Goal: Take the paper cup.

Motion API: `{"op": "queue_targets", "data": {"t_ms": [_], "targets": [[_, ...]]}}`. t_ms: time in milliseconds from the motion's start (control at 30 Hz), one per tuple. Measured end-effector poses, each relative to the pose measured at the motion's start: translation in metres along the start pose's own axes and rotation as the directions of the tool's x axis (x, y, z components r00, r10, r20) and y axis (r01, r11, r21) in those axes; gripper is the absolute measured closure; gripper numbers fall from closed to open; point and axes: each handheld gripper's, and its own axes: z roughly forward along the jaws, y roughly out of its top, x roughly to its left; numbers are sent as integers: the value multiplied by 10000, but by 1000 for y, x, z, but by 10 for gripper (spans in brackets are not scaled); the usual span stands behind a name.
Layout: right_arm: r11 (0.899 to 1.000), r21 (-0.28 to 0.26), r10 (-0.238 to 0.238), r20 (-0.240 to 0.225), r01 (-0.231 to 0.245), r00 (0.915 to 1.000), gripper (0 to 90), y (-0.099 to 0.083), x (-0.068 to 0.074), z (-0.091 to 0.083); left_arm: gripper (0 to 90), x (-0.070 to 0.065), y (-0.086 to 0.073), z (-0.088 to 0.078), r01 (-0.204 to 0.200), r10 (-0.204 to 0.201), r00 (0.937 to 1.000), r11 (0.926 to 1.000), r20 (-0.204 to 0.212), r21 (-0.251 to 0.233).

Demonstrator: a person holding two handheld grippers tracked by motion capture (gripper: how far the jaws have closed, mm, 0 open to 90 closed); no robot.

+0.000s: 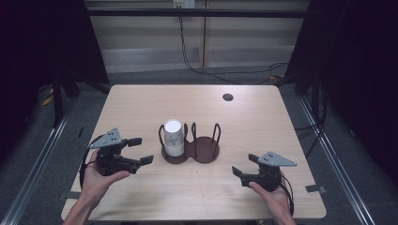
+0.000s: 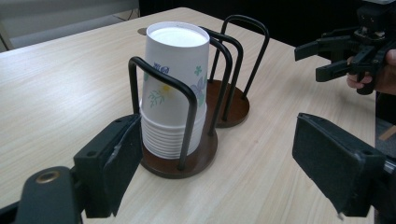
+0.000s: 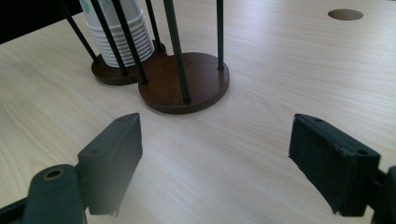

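I see my left gripper (image 1: 140, 151) and right gripper (image 1: 245, 165) with jaws spread and empty, the cup stack (image 2: 173, 88) in its holder (image 2: 196, 158) standing between them on the surface (image 1: 141, 101).

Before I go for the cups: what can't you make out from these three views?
- Cup stack: exact count; rims too fine, a holder bar crosses them, left gripper view.
- Stack top: cut off by upper edge, right gripper view.
- Cup print: too small, high view.
- Holder's empty base: partly behind bars, high view.

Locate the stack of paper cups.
In the high view, the stack of paper cups stands mid-table in the left well of the two-well holder, nearer the left gripper.
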Motion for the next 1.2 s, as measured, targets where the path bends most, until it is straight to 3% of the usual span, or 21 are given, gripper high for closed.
{"op": "queue_targets", "data": {"t_ms": [67,200,267,333,533,800,933,1033,1200], "targets": [[10000,12,21,12,-21,10000,166,-1,0,-1,165,-1,5,2,6,-4,9999,9999,167,-121],[10000,37,-25,46,25,10000,171,-1,-1,-2,156,-1,12,7,-109,110,9999,9997,66,-222],[10000,22,-14,51,14,10000,171,-1,-1,-2,160,-1,16,9,-183,182,9998,9998,-65,-107],[10000,-4,-80,90,80,9999,171,-1,-1,-2,160,1,20,12,-12,12,10000,10000,17,-19],[10000,43,-76,203,75,9998,175,0,-1,-2,219,4,29,15,-184,183,9998,9996,29,195],[10000,73,-42,336,40,9994,187,-1,-2,-2,226,3,47,19,-456,458,9989,9986,-90,279],[10000,2,20,330,-20,9995,187,-1,-2,-3,225,4,57,23,-244,244,9997,9985,7,484],[10000,34,20,329,-22,9995,188,-1,-2,-4,207,4,64,25,-433,443,9989,9972,-148,616],[9999,103,37,321,-40,9995,192,-1,-2,-3,201,6,73,32,-597,601,9982,9956,-29,725]]}}
